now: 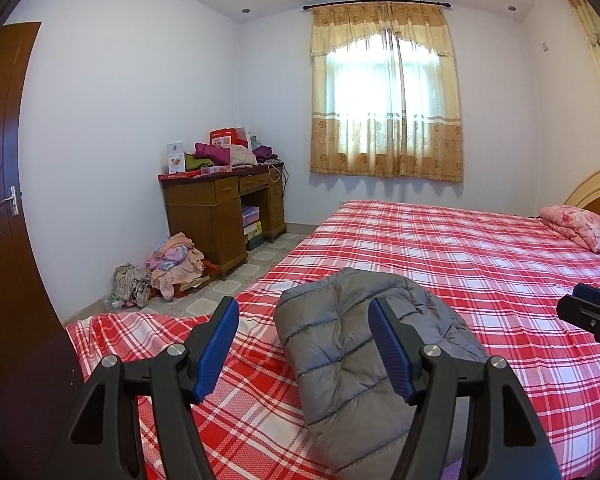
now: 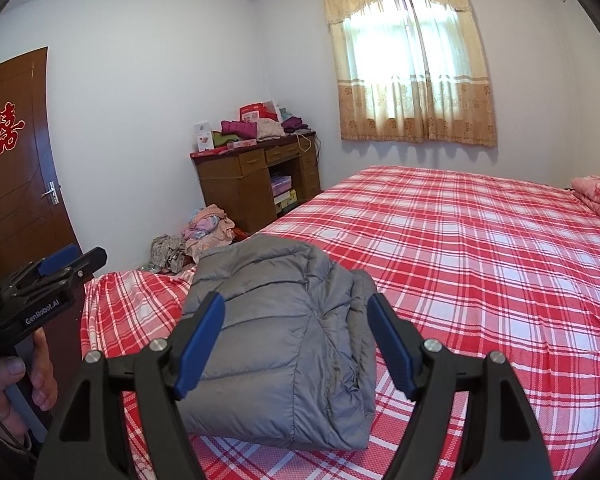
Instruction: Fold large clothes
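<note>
The grey padded jacket (image 2: 280,340) lies folded into a compact bundle on the near left part of the bed (image 2: 480,260) — on its red plaid sheet. Both the left gripper (image 1: 304,344) and the right gripper (image 2: 296,340) hover above it, jaws released, grasping nothing.

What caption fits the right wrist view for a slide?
Open right hand-held gripper above a folded grey puffer jacket on a red plaid bed.
</note>
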